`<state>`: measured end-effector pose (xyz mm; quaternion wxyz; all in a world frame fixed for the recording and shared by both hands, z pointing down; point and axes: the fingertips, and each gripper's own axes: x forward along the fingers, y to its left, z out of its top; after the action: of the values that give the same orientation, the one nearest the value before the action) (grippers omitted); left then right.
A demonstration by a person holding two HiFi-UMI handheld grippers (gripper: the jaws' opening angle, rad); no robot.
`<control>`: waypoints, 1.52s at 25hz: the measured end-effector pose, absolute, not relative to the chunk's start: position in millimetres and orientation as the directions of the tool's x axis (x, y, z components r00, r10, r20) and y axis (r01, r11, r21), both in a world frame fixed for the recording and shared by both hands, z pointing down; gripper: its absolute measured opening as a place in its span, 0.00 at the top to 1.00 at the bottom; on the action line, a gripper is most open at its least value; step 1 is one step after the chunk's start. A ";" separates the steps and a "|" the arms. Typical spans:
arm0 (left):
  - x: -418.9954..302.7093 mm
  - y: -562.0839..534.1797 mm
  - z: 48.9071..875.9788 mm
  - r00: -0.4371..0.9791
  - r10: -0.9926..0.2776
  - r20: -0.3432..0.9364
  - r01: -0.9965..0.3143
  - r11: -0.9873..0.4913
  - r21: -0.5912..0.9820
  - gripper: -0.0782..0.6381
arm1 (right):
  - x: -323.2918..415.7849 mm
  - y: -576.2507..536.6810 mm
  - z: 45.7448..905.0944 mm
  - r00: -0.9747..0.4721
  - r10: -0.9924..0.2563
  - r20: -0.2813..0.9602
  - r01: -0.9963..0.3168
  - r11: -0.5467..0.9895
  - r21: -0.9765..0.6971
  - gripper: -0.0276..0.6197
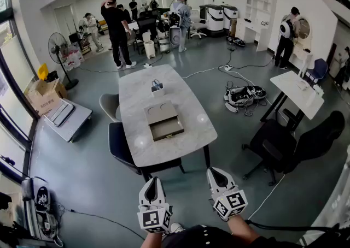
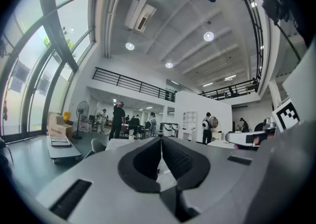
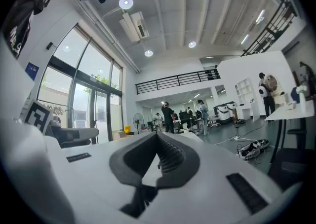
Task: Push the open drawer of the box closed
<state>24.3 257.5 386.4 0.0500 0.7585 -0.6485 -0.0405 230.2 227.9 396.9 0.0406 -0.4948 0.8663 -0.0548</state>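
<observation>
The box (image 1: 162,113) sits mid-table on a white marble table (image 1: 136,93) in the head view. Its drawer (image 1: 167,129) is pulled out toward me, showing a dark inside. Both grippers hang low at the frame's bottom, short of the table's near edge and well away from the box. My left gripper (image 1: 152,181) is shut and empty, and so is my right gripper (image 1: 215,172). In the left gripper view, the left gripper (image 2: 161,139) has its tips meeting, and it points up into the hall. In the right gripper view, the right gripper (image 3: 157,135) shows the same.
A small white holder (image 1: 157,87) stands on the table beyond the box. Two chairs (image 1: 119,142) are tucked along the table's left side. A black office chair (image 1: 272,144), a white desk (image 1: 298,94) and floor cables (image 1: 244,96) lie to the right. Several people stand at the back.
</observation>
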 end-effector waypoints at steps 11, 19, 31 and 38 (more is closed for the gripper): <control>17.9 250.8 385.6 0.162 -0.987 0.001 -0.979 -0.160 0.127 0.86 | 221.2 223.1 396.0 -0.511 -0.860 -0.016 -0.852 0.508 -0.127 0.96; 7.4 247.3 386.1 0.169 -0.986 -0.001 -0.977 -0.168 0.133 0.86 | 213.6 217.9 395.4 -0.480 -0.877 -0.039 -0.866 0.480 -0.139 0.96; -45.5 242.6 393.8 0.192 -0.981 0.011 -0.971 -0.189 0.143 0.86 | 165.3 212.5 409.8 -0.447 -0.895 0.000 -0.885 0.442 -0.148 0.96; -69.4 236.3 401.7 0.190 -0.981 0.027 -0.971 -0.184 0.154 0.86 | 144.9 209.3 419.2 -0.443 -0.896 0.022 -0.887 0.434 -0.155 0.96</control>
<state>-69.4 236.3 401.7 0.0680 0.7684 -0.6352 -0.0388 144.9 209.3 419.2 0.0316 -0.5270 0.8463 -0.0717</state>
